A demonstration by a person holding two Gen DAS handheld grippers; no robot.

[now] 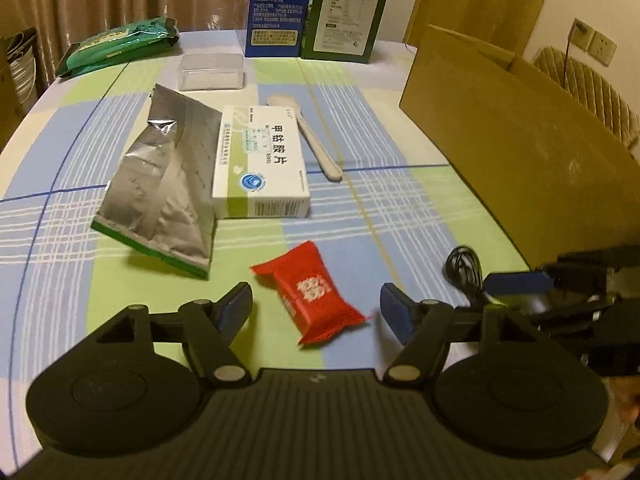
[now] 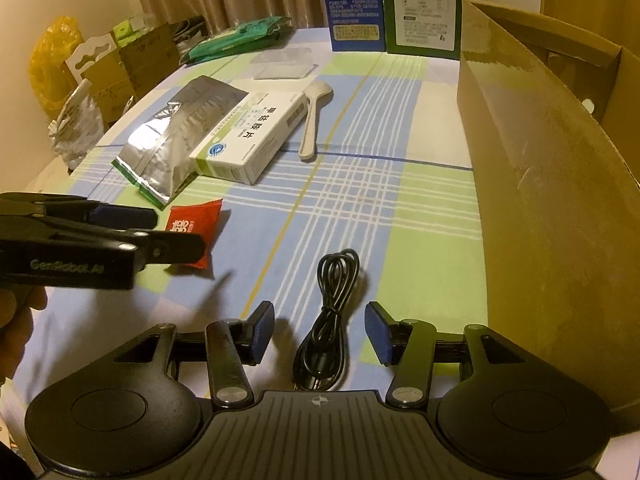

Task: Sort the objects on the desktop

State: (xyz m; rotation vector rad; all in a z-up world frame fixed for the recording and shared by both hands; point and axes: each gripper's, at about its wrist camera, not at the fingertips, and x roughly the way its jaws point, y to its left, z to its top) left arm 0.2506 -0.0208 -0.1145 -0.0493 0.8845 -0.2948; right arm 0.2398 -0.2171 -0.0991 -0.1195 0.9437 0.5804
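Note:
A red candy packet (image 1: 314, 298) lies on the checked tablecloth between the spread fingers of my left gripper (image 1: 316, 308), which is open; its pads stand clear of the wrapper. The same packet (image 2: 198, 226) shows in the right wrist view beside the left gripper (image 2: 178, 230). A coiled black cable (image 2: 326, 320) lies on the cloth between the fingers of my right gripper (image 2: 320, 336), open, pads apart from it. The cable (image 1: 466, 274) also appears at the right of the left wrist view. A tall open cardboard box (image 2: 540, 184) stands to the right.
A silver foil bag (image 1: 164, 188), a white medicine box (image 1: 262, 162) and a pale spoon (image 1: 308, 136) lie mid-table. Behind them lie a clear plastic case (image 1: 211, 72), a green packet (image 1: 120, 44) and two upright cartons (image 1: 320, 8). A hand (image 2: 14, 320) holds the left gripper.

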